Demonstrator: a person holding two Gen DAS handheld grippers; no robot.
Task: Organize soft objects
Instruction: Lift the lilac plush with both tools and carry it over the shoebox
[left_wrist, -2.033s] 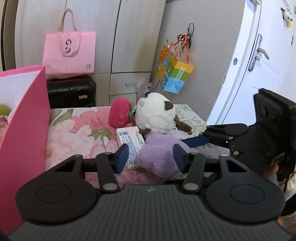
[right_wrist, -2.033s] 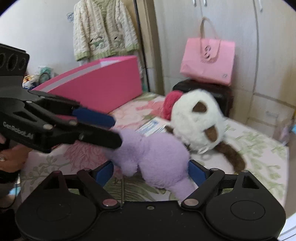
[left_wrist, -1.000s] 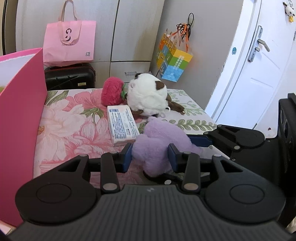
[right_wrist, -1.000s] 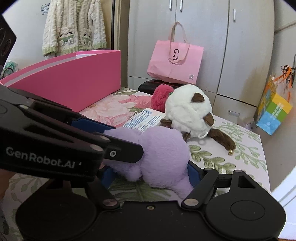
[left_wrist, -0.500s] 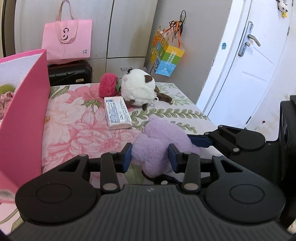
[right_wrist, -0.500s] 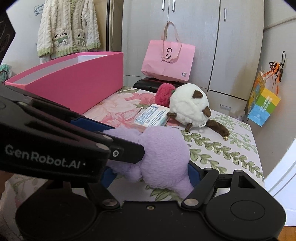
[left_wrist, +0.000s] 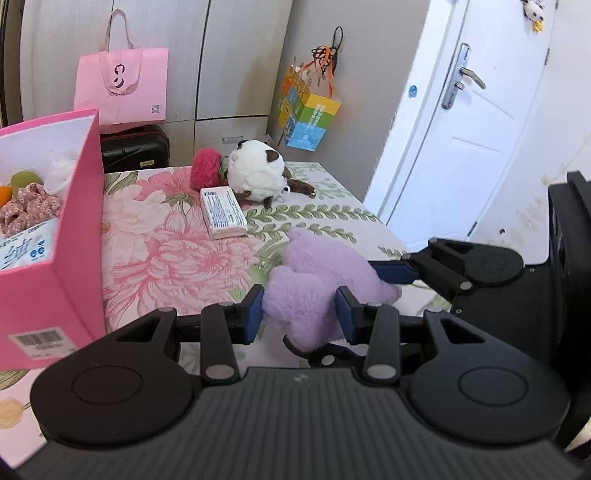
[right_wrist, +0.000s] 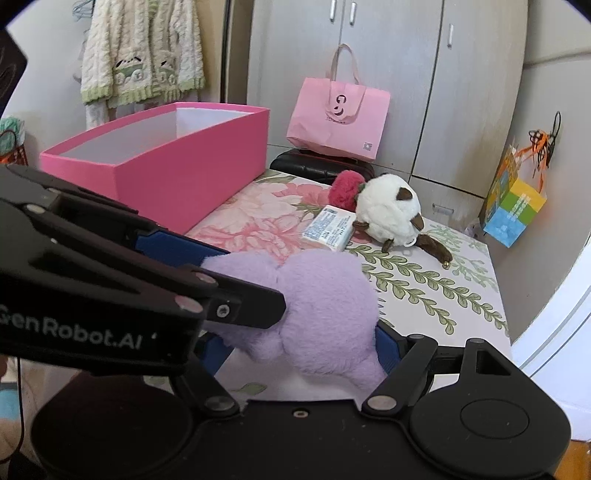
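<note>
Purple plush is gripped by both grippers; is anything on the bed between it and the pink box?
Nothing visible blocks it. Between the purple plush and the pink box lies only bare floral bedspread. The tissue pack and white plush sit off to the far side.

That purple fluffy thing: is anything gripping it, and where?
Both. The left gripper pinches the purple plush at one narrow end; the right gripper clamps its wider body.

Grey wardrobe doors (right_wrist: 388, 66) behind; white door (left_wrist: 476, 110) at right (lever handle); floral-covered table (left_wrist: 177, 236); cardigan (right_wrist: 140, 51) hanging; daylight
</note>
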